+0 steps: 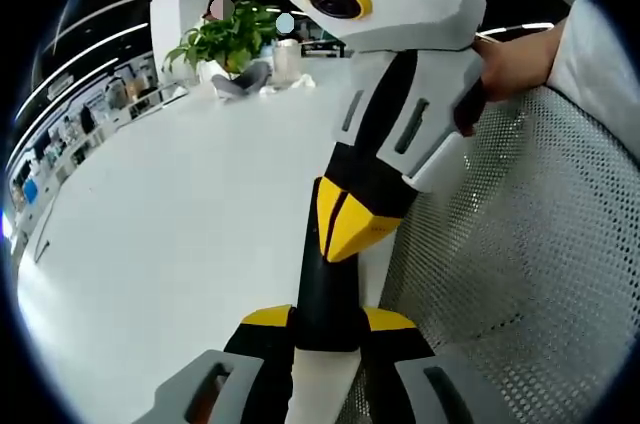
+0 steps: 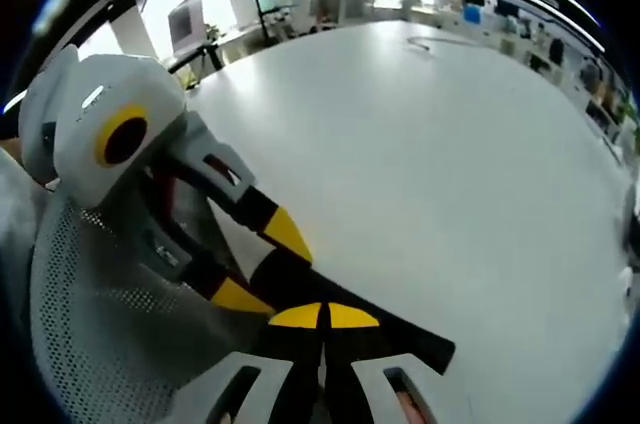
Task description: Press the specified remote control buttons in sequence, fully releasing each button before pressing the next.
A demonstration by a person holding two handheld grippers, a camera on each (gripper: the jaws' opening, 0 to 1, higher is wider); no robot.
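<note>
- Left gripper view: the remote is seen at the table's near edge, gripped between the narrowed jaws of the left gripper. Whether it rests on the table or is held just above it cannot be told.
- The right gripper is brought in over the table edge with its jaws shut, yellow tips together and touching the remote's far end. Nothing is clasped by it.
- No buttons can be made out in either view, so the button under the tips cannot be named.
- Likely fault: the wrong button, or two at once, could be pressed, because the shut tips are broad and the keypad is hidden beneath them.
- The remote could be tipped or pushed out of the left jaws if the press is made off-centre at its far end.
- A press could be counted twice, or a release missed, if the tips are not lifted fully clear before the next press.
- If dropped, the remote could fall off the table edge onto the mesh chair just beside it, and be lost from sight.
</note>
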